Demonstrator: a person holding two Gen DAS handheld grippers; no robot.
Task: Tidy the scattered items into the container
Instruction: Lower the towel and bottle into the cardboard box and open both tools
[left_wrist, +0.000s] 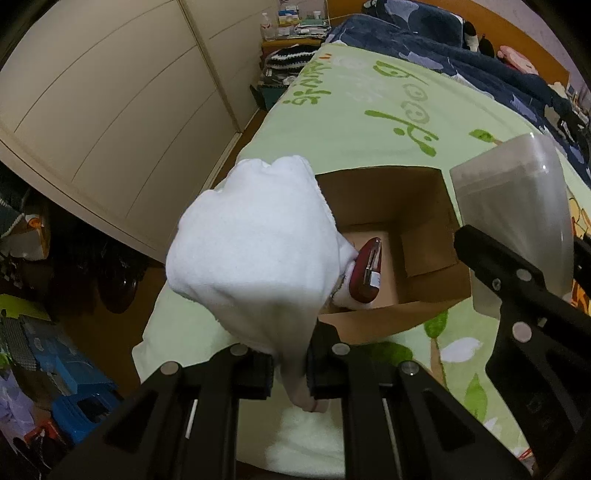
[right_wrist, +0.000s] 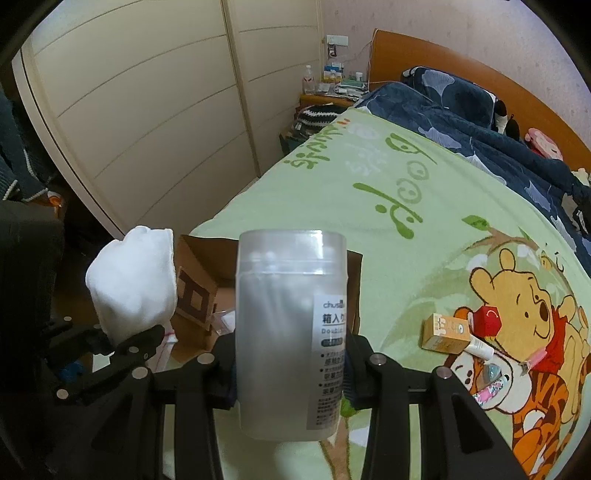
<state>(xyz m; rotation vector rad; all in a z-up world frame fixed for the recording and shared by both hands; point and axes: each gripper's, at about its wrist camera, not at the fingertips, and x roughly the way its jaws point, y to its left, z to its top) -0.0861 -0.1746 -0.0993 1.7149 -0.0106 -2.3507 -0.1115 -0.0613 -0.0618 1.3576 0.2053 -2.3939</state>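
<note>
An open cardboard box (left_wrist: 384, 325) stands on the green bed blanket; it also shows in the right wrist view (right_wrist: 195, 291). A dark red stapler (left_wrist: 367, 271) lies inside it. My left gripper (left_wrist: 290, 373) is shut on a white sock (left_wrist: 255, 247), held up over the box's left rim; the sock also shows in the right wrist view (right_wrist: 135, 284). My right gripper (right_wrist: 290, 373) is shut on a frosted plastic cotton-swab canister (right_wrist: 288, 332), held upright to the right of the box. The canister also shows in the left wrist view (left_wrist: 517, 218).
On the blanket at the right lie a small orange box (right_wrist: 445, 332), a red box (right_wrist: 487, 319), a white tube (right_wrist: 478, 349) and small packets (right_wrist: 491, 376). A dark blue duvet (right_wrist: 480, 136) lies at the bed's far end. Wardrobe doors (right_wrist: 147, 122) stand to the left.
</note>
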